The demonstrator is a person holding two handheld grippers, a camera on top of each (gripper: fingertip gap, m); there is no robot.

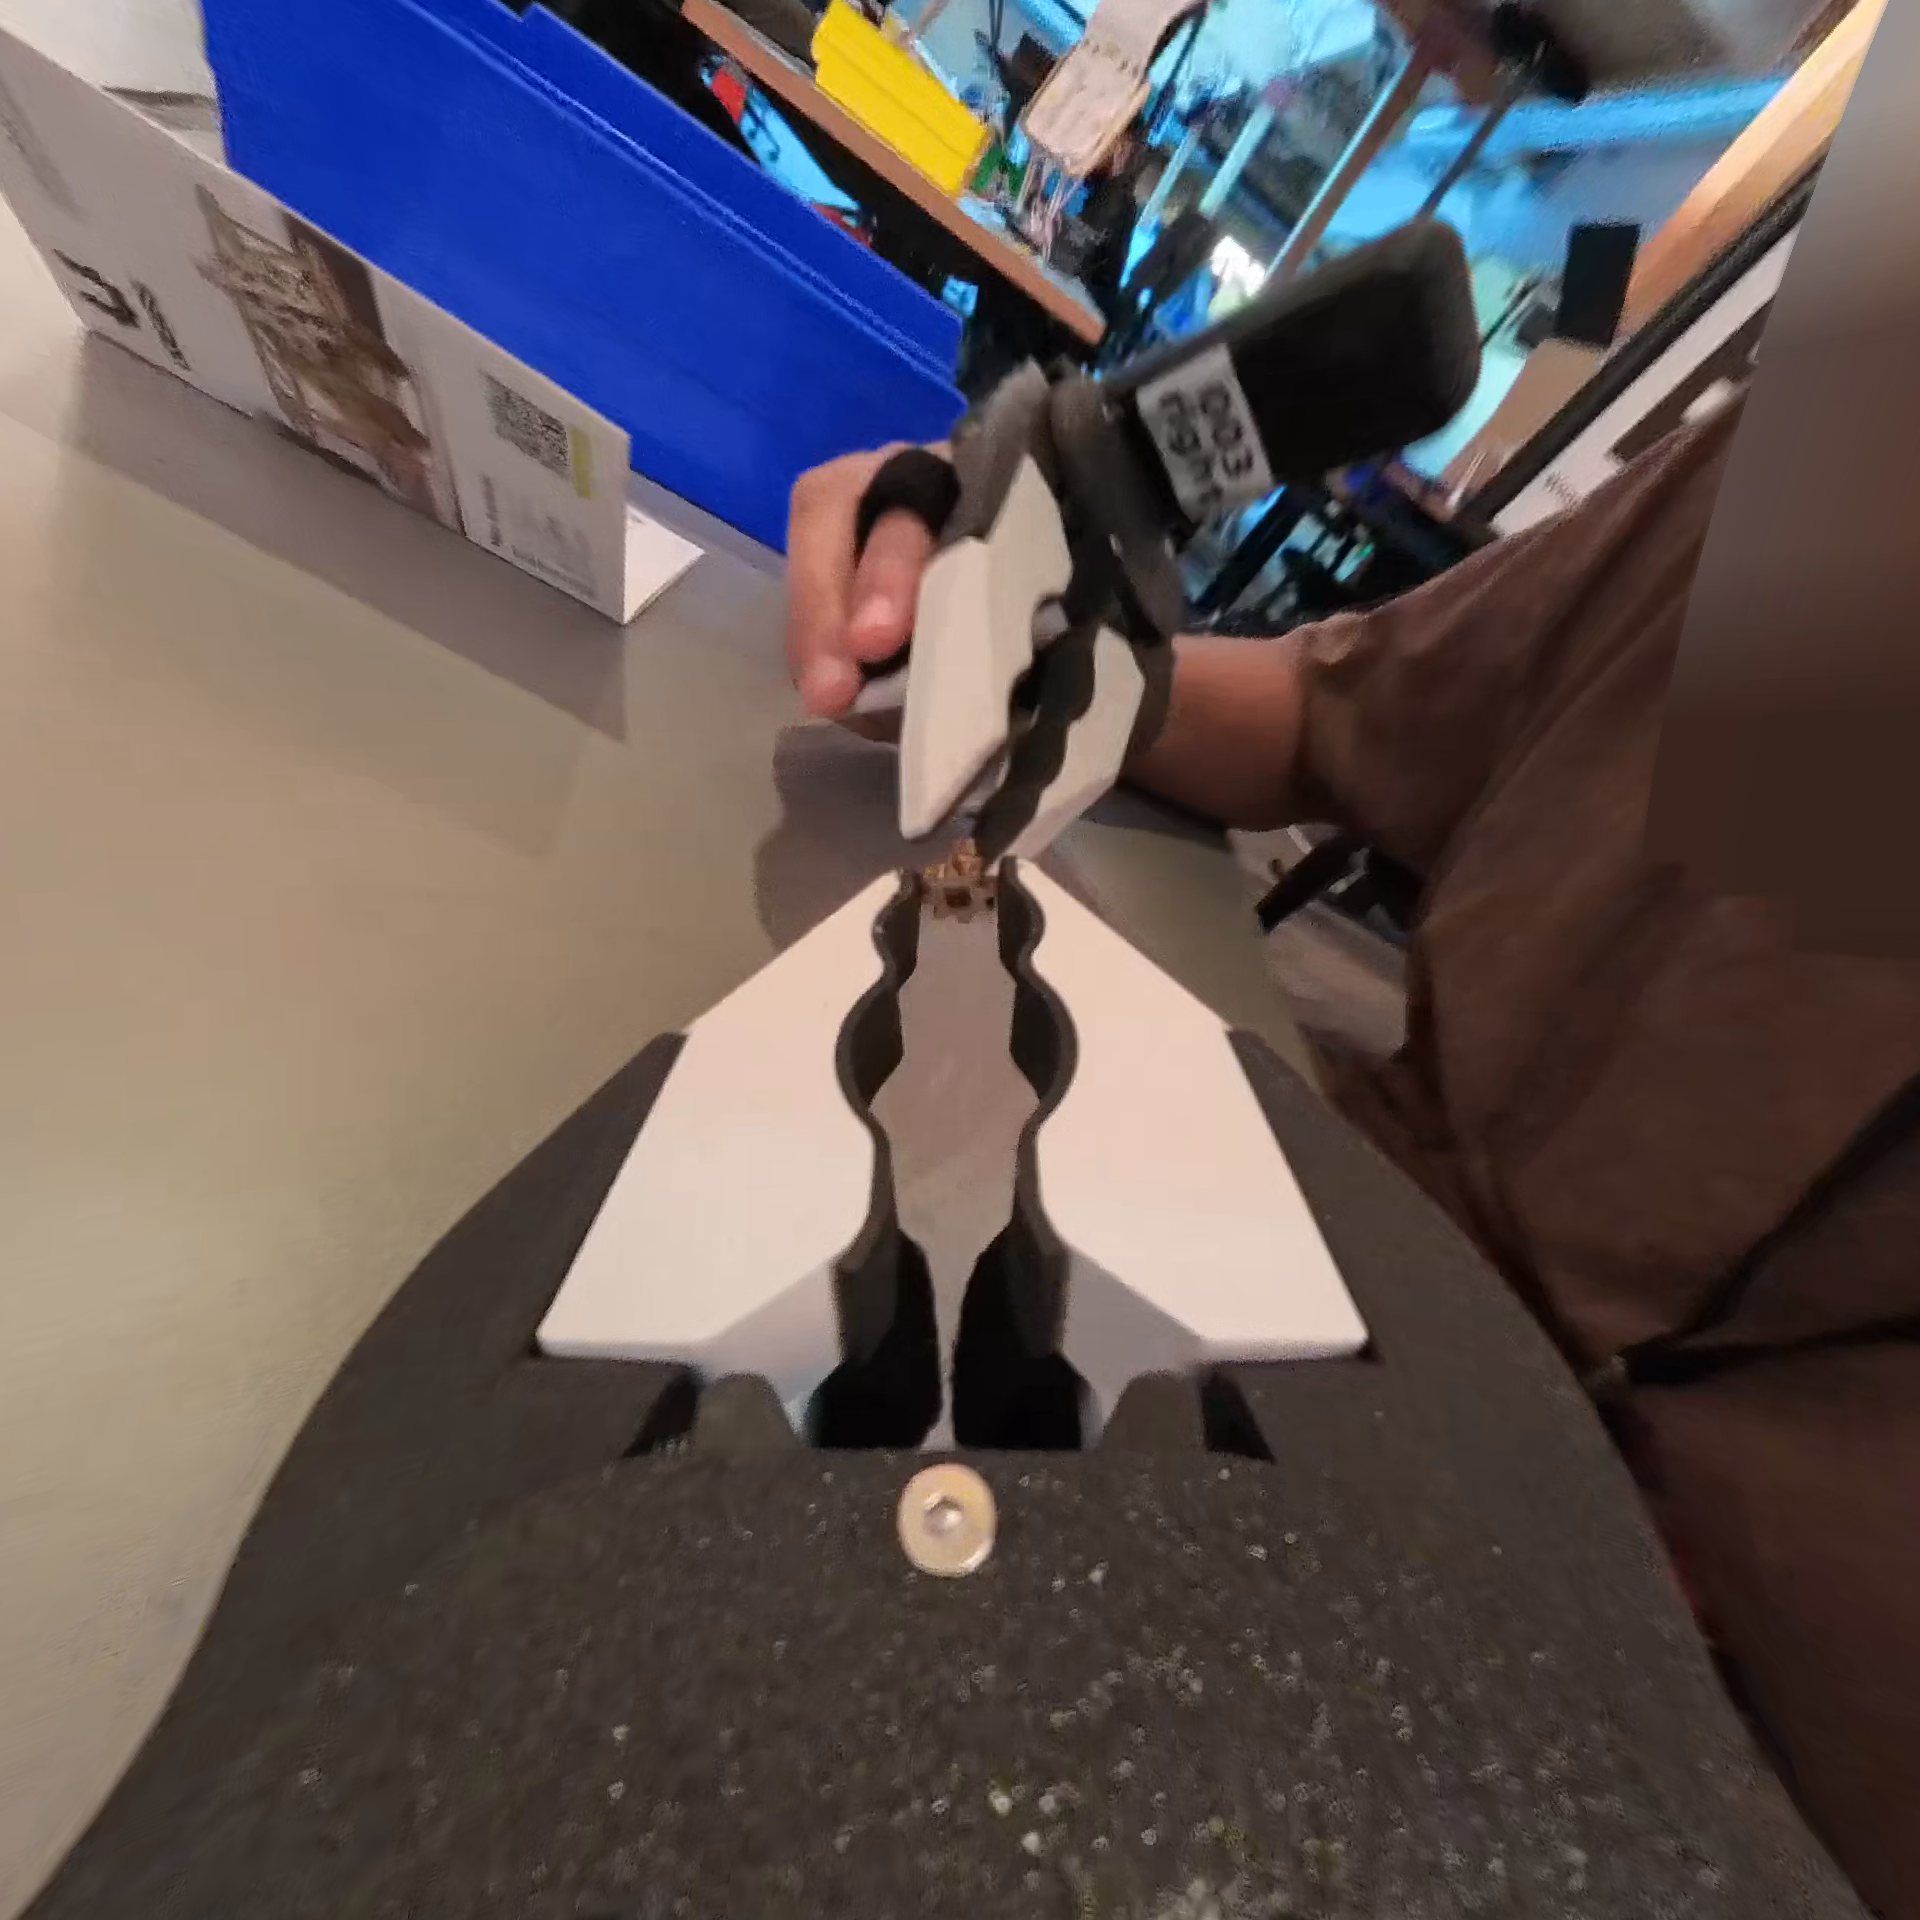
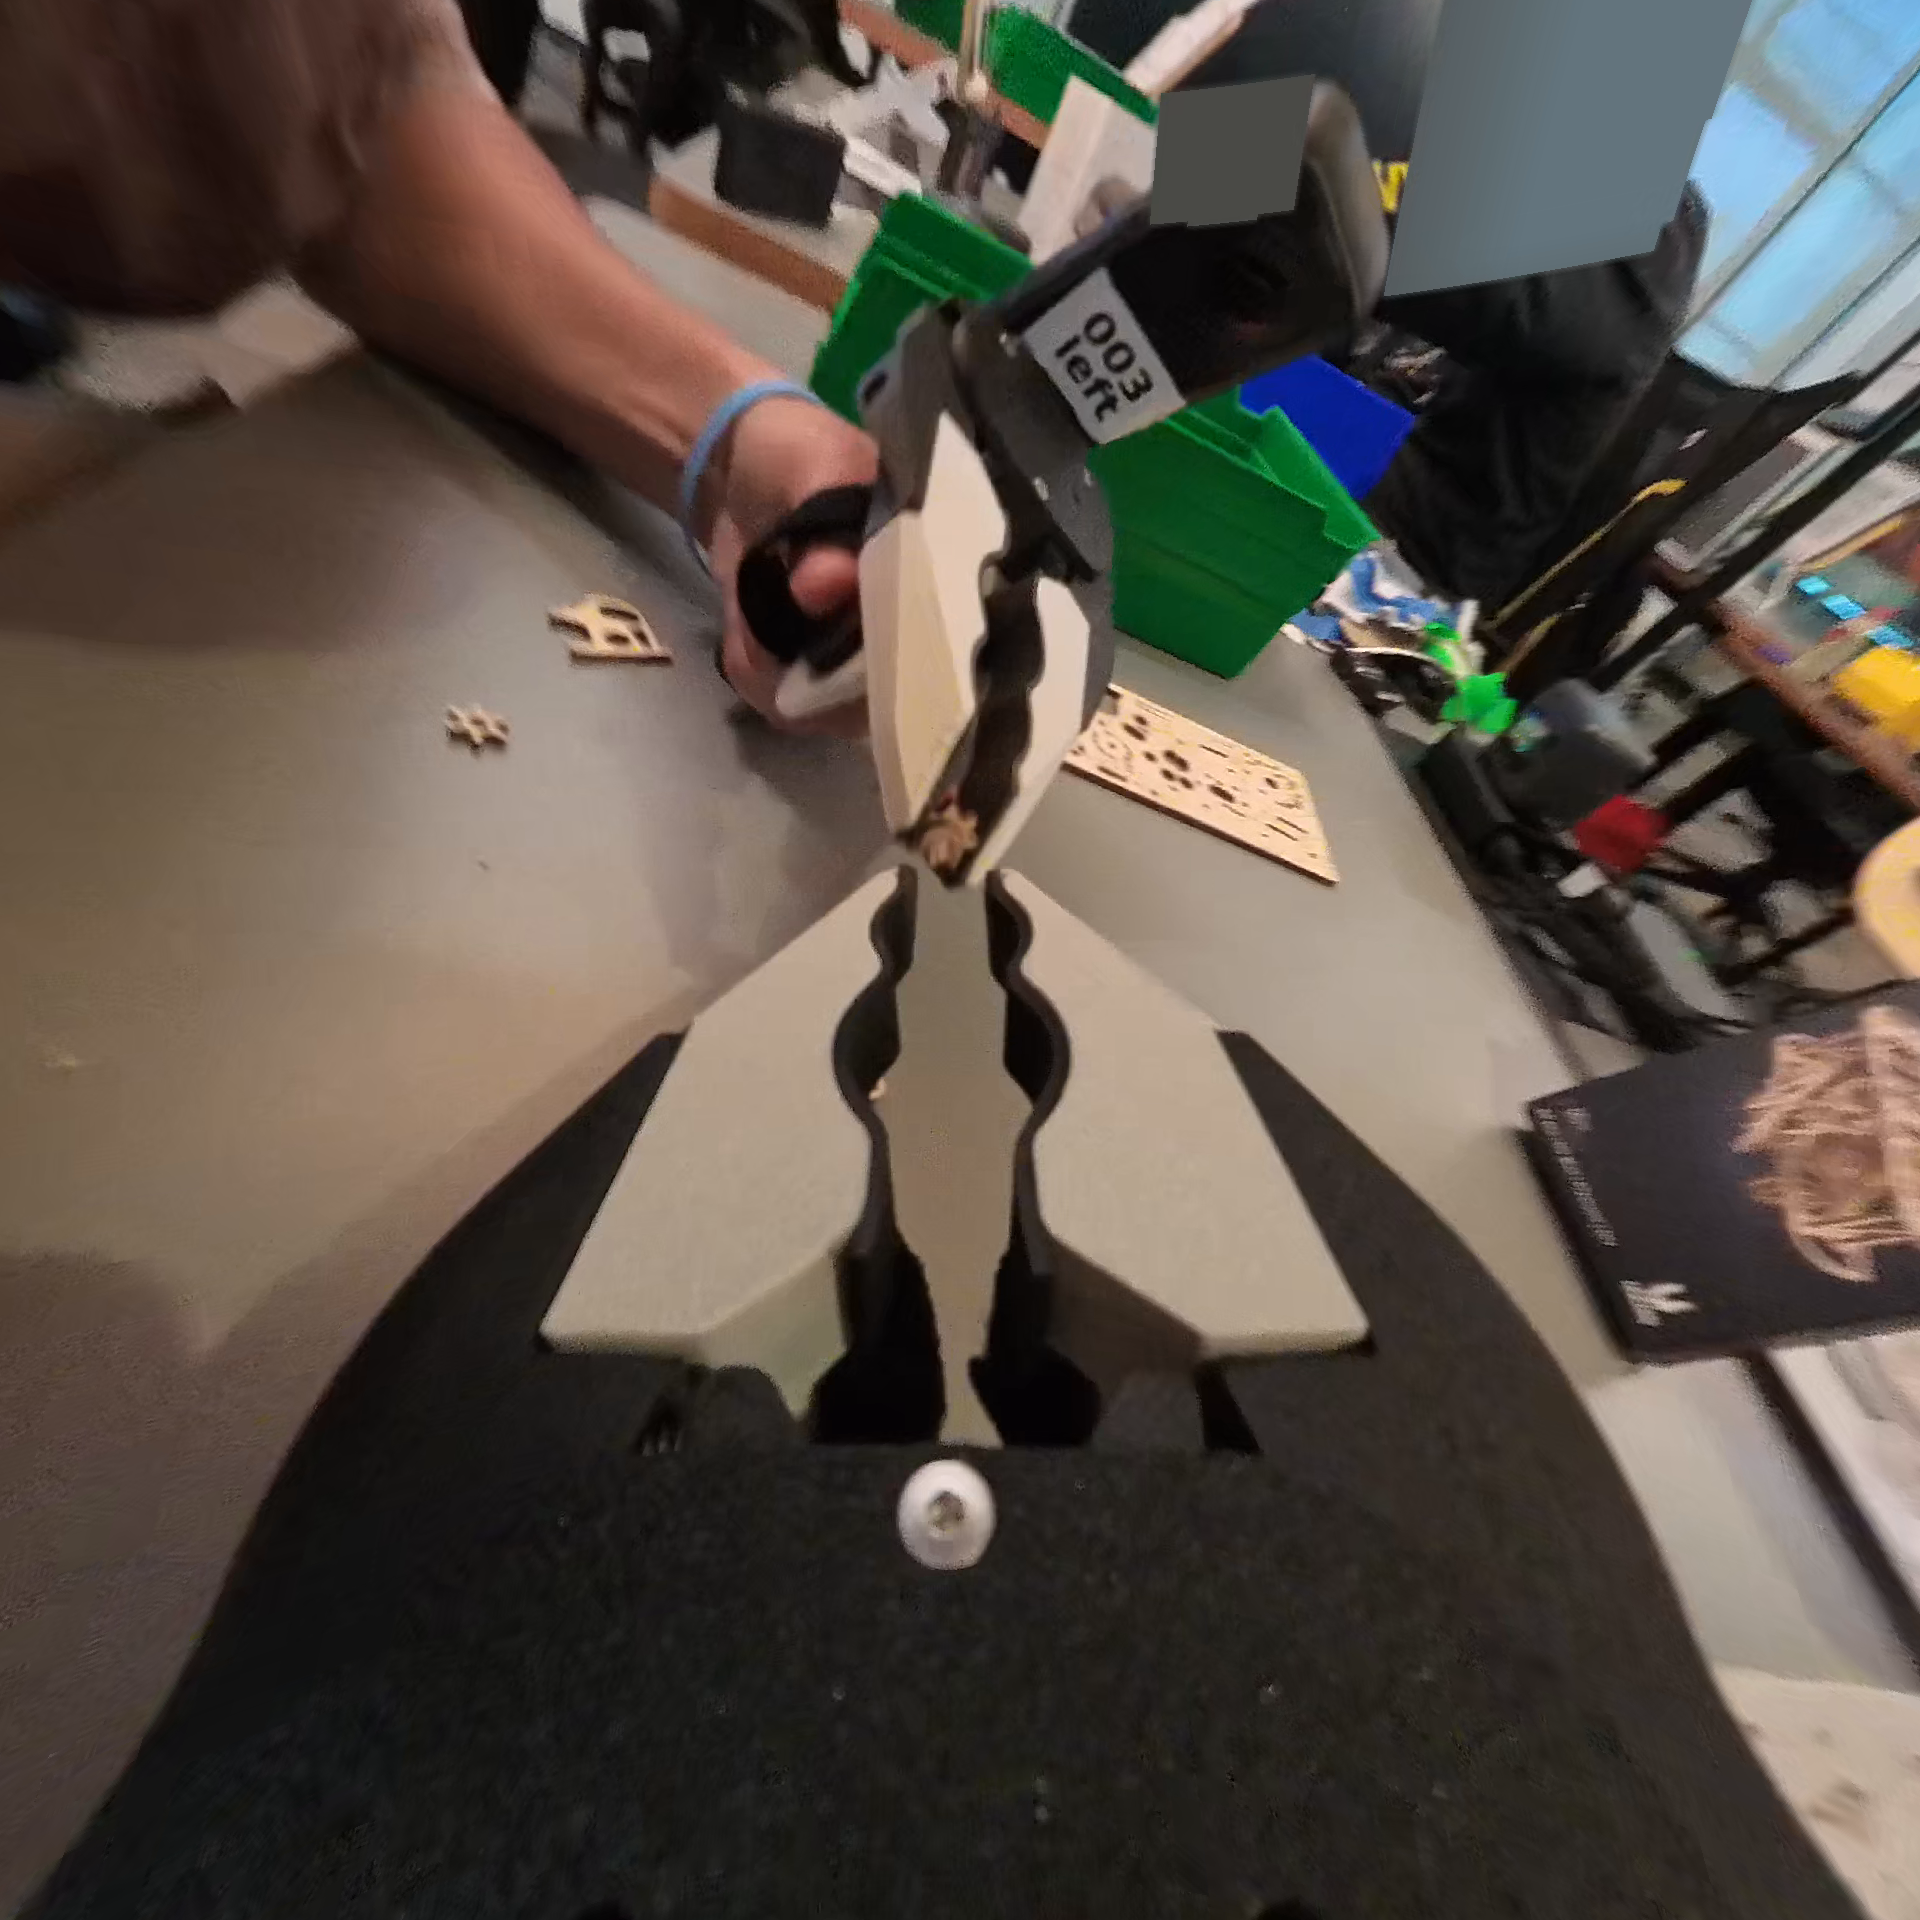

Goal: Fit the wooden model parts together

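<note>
Blue bin (image 1: 582,249) beside white box (image 1: 343,364); green bins (image 2: 1174,499), dark booklet (image 2: 1745,1174).

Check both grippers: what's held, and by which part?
The left gripper pinches a small wooden part at its fingertips, by opposite sides. The right gripper meets it tip to tip; its grip cannot be told.

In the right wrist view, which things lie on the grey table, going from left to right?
Small star-shaped wooden piece → larger pale wooden cut-out piece → flat pale wooden sheet with punched-out holes → green plastic bin → dark booklet with a model picture.
</note>
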